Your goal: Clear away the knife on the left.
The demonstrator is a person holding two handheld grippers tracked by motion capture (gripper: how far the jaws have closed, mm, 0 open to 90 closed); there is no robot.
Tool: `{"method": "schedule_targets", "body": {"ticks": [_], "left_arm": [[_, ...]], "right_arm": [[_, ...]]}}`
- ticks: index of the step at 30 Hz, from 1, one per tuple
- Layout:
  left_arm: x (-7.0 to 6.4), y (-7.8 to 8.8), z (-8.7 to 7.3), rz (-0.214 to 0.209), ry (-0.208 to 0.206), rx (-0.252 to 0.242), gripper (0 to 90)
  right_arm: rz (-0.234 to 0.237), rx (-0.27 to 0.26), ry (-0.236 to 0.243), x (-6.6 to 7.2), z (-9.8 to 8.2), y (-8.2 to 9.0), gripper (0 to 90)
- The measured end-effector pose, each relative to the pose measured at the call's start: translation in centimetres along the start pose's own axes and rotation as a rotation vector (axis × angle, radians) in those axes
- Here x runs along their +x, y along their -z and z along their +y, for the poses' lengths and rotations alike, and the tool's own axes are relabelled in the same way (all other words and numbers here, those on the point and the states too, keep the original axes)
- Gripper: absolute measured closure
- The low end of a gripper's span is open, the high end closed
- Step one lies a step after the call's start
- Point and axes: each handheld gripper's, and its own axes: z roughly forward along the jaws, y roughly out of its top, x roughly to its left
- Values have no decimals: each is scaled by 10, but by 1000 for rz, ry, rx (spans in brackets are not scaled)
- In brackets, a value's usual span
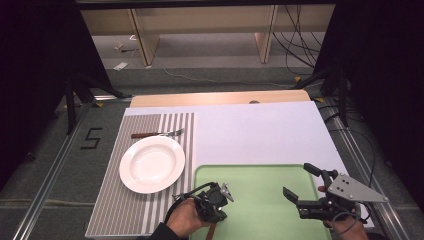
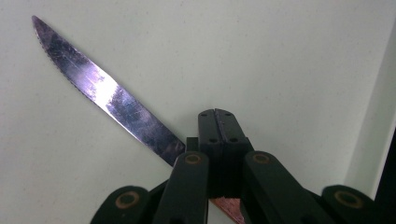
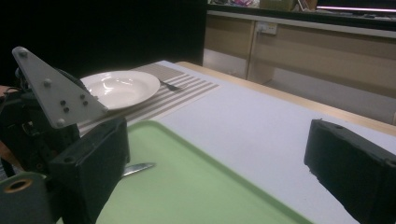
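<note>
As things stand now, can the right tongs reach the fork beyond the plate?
Probably yes. The right tongs stand open and empty over the green tray, but the white plate lies before the fork.

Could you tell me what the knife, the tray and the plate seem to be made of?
Knife: a steel-looking blade, shiny and finely scratched, with a toothed edge; the reddish-brown handle looks like wood, though that is uncertain. Tray: pale green, matte and smooth, probably plastic. Plate: white and glossy with soft highlights, likely glazed ceramic.
</note>
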Motion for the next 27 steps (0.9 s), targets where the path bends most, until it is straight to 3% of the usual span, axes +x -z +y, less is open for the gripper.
{"method": "schedule_targets", "body": {"ticks": [27], "left_arm": [[11, 10, -15, 2, 31, 41, 899]], "right_arm": [[-1, 4, 4, 1, 0, 1, 78]]}}
